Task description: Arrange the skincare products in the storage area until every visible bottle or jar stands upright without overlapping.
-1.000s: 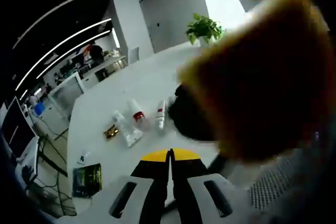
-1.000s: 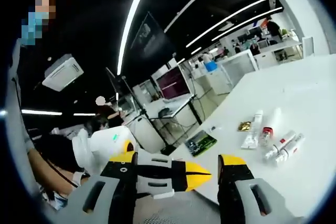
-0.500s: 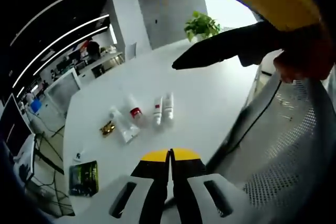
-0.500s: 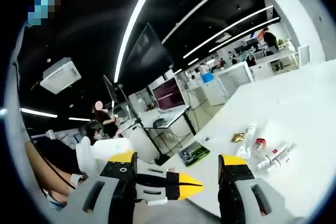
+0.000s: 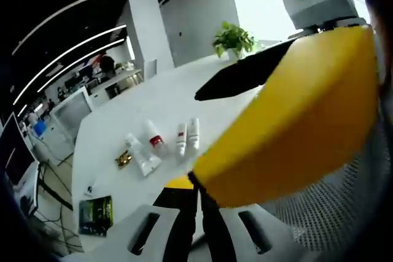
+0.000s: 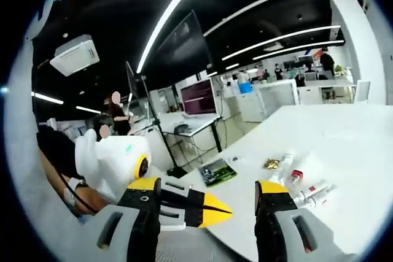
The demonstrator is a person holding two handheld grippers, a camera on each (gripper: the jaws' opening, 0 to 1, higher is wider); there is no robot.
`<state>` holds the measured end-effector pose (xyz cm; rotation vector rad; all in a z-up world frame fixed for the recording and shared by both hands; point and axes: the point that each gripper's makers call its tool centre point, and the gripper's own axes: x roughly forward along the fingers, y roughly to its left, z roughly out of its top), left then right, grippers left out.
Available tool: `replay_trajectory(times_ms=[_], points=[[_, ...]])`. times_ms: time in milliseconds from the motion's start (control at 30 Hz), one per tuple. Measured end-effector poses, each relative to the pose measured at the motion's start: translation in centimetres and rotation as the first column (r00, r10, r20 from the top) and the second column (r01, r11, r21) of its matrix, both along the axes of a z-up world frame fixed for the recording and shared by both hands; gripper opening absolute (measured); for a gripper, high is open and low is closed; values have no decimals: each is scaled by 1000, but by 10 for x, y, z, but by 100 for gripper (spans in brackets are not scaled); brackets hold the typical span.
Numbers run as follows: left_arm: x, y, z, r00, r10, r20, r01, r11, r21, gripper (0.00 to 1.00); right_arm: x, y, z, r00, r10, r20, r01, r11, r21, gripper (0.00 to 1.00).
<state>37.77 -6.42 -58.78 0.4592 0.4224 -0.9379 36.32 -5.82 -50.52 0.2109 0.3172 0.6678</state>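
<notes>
Holding both grippers up and well away from the white surface (image 5: 184,90), I have nothing in either. My left gripper (image 5: 195,213) is clenched tight. My right gripper (image 6: 209,213) is spread wide. The two white tubes (image 5: 186,137), the red-capped bottle (image 5: 153,136), another white tube (image 5: 140,156) and a small gold thing (image 5: 123,159) all lie flat, near the surface's edge closest to me. The tubes' long sides point across, away from that edge. Coming down too fast, I could bump one gripper into the other, or roll a tube off the edge.
</notes>
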Motion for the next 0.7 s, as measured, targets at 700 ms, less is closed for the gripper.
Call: replay_trajectory(times_ms=[700], points=[[-19,-7,14,960,-113,-257,71,984,-166,0,16,-32,18,997,-70,-38,76,984,160,64]])
